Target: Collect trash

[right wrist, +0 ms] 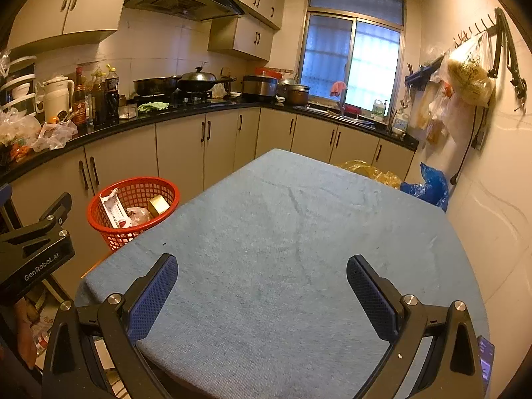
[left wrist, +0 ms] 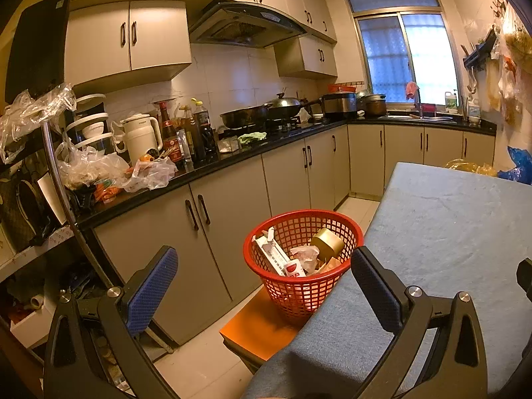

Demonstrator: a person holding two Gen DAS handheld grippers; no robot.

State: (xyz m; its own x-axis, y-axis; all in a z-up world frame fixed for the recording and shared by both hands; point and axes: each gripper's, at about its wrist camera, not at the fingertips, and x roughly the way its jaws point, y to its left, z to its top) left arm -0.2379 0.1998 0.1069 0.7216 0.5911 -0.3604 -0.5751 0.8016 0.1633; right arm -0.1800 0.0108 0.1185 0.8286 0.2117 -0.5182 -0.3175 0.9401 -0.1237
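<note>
Held both grippers wide open and empty: left gripper [left wrist: 264, 284] above the near left table corner, right gripper [right wrist: 262, 294] over the bare blue tablecloth [right wrist: 282, 232]. Showed trash already in the red basket [left wrist: 301, 286] on an orange stool [left wrist: 256, 329] just left of the table, likely parked there for easy drops: gold tin [left wrist: 327, 241], flat carton [left wrist: 277, 259], crumpled wrapper [left wrist: 306, 254].

My tongs: two, left [left wrist: 264, 282] and right [right wrist: 262, 296], both spread wide. One red basket [left wrist: 301, 291]. Inside I count four items: one gold tin [left wrist: 327, 242], one crumpled wrapper [left wrist: 304, 254], one long white box [left wrist: 271, 256], one small red-white carton [left wrist: 294, 269]. One blue-covered surface [right wrist: 282, 232].
</note>
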